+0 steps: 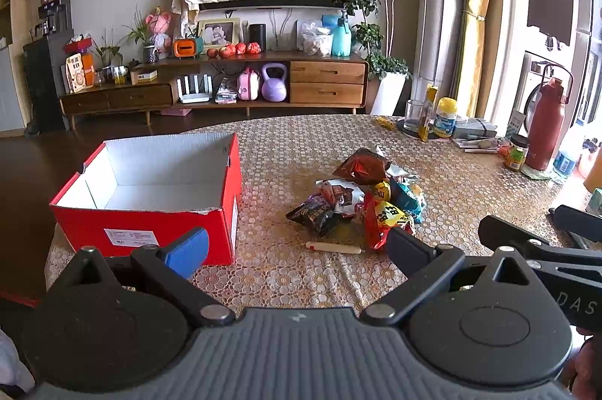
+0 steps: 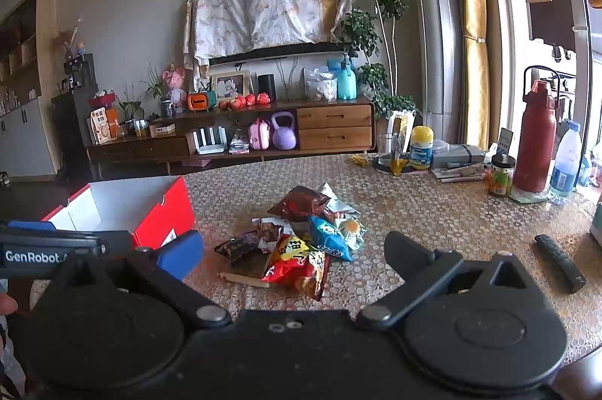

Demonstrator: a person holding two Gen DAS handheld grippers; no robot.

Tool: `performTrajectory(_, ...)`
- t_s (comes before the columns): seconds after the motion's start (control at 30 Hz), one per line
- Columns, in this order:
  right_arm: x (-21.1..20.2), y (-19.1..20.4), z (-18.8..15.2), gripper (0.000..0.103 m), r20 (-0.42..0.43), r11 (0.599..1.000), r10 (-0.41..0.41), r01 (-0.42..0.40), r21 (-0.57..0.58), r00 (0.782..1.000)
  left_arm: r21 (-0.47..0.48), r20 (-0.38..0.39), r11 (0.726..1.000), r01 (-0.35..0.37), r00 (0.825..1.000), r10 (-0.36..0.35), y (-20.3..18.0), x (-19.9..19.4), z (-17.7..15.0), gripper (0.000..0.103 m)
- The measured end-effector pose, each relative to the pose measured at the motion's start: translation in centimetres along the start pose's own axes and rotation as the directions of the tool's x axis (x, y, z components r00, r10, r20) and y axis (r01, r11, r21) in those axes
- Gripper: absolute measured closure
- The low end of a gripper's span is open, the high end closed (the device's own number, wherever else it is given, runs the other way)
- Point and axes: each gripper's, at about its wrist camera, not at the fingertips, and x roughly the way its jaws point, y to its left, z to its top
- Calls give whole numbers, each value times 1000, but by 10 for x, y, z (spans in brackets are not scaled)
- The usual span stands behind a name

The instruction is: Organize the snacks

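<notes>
Looking through the left wrist view, the left hand-held gripper (image 1: 297, 251) gapes wide, holding nothing; the red box (image 1: 150, 197) sits unfilled on the bench (image 1: 470, 182), snack pile (image 1: 361, 197) beside it. Right wrist view: the right hand-held gripper (image 2: 293, 255) likewise spread wide over the untouched pile (image 2: 301, 238); judging so, sorting hasn't begun.

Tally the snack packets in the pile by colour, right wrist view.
red packets and: 2
blue packet: 1
black packet: 1
brown packet: 1
silver packet: 1
white-orange packet: 1
Total: 7 showing; more may be buried.
</notes>
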Motion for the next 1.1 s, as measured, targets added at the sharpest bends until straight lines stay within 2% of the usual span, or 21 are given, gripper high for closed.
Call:
performTrajectory(0.67, -9, 1, 0, 2, 41, 1000, 2, -2, -8, 999, -4, 6, 1000, 15, 1000, -15, 1, -6, -2, 1)
performTrajectory(0.93, -8, 1, 1, 1, 41, 1000, 7, -6, -9, 999, -7, 1, 1000, 21, 1000, -21, 0, -3, -4, 1)
performTrajectory(1.1, 3, -3, 2, 1, 13, 1000, 9, -8, -9, 1000, -4, -17, 1000, 26, 1000, -26, 4, 13, -4, 1)
